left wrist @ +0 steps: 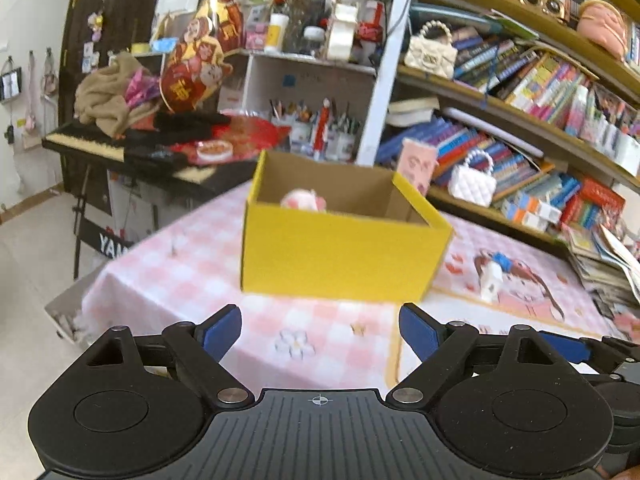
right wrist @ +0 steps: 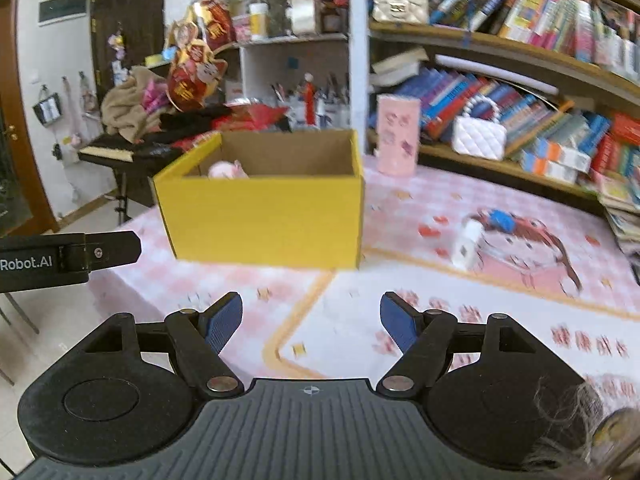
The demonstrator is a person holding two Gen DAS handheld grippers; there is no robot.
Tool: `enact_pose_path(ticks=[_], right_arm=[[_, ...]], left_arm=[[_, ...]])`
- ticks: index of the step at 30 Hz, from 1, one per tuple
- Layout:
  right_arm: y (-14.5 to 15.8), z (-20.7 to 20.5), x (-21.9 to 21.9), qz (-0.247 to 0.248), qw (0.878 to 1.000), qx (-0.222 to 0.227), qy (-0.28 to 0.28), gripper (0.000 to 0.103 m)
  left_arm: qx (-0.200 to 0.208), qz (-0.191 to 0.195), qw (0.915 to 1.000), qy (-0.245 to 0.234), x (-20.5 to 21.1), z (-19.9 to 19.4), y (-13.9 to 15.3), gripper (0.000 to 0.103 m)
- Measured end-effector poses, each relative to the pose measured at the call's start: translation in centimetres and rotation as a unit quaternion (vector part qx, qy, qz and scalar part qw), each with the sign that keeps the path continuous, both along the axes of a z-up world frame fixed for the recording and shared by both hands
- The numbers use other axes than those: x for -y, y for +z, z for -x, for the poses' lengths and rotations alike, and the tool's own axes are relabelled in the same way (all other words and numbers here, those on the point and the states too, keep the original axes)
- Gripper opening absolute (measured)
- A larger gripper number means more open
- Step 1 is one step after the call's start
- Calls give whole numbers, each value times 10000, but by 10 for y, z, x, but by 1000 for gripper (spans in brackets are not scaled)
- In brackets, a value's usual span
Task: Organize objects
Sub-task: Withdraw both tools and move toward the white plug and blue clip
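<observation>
Over the pink checked bench (left wrist: pixel 192 256), through the left wrist view, the left tool (left wrist: pixel 320 330) is hanging with its blue pads spread wide and nothing between them, only tablecloth showing in the gap. Straight ahead, the yellow box (left wrist: pixel 340 256) is sitting open-topped, and a pink soft toy (left wrist: pixel 304 200) is peeking over its near wall, already inside. Off to the right, well apart from the box, a small white piece (left wrist: pixel 491 282) with a blue piece (left wrist: pixel 502 261) just beside it is lying on the cartoon mat. A pink carton (left wrist: pixel 418 164) is standing behind the box near the bookshelf (left wrist: pixel 520 120).

Switching to the right wrist view, the right tool (right wrist: pixel 311 320) is also holding nothing, its pads parted to a moderate gap over the bench (right wrist: pixel 360 320). The yellow box (right wrist: pixel 264 220) is sitting ahead and to the left, the pink soft toy (right wrist: pixel 228 170) tucked in its left corner. The small white piece (right wrist: pixel 466 244) is lying to the right with the blue piece (right wrist: pixel 502 220) near its top end; whether they are touching, I cannot tell. The left tool (right wrist: pixel 120 246) is poking in from the left edge.

My read: those small pieces are looking light, hard and likely smooth, so they could skid; pinching the white one across its narrow sides, at mid-length, seems safest. The pink carton (right wrist: pixel 398 136) is probably light and crushable, best gripped gently across its flat faces.
</observation>
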State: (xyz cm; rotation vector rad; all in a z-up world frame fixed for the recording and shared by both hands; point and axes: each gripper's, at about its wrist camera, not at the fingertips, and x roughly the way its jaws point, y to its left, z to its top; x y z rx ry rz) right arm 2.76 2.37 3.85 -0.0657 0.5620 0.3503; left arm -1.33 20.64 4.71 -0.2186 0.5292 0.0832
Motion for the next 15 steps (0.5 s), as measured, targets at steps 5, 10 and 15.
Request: enact_pose_path(ticks=[5,10,15], right_arm=[[-10,23,12,84,9991,-125,-393,74],[-15,39,27,230,9973,-187,-665,74],[-17,44,47,317,9942,-265,-991,74]], left_arm=[[-122,-6,9995,-279,13,10,-9,88],[-223,-44,9976,-660,29,9,-15,88],[-309,-75,9934,-1104,54,2,-21,88]])
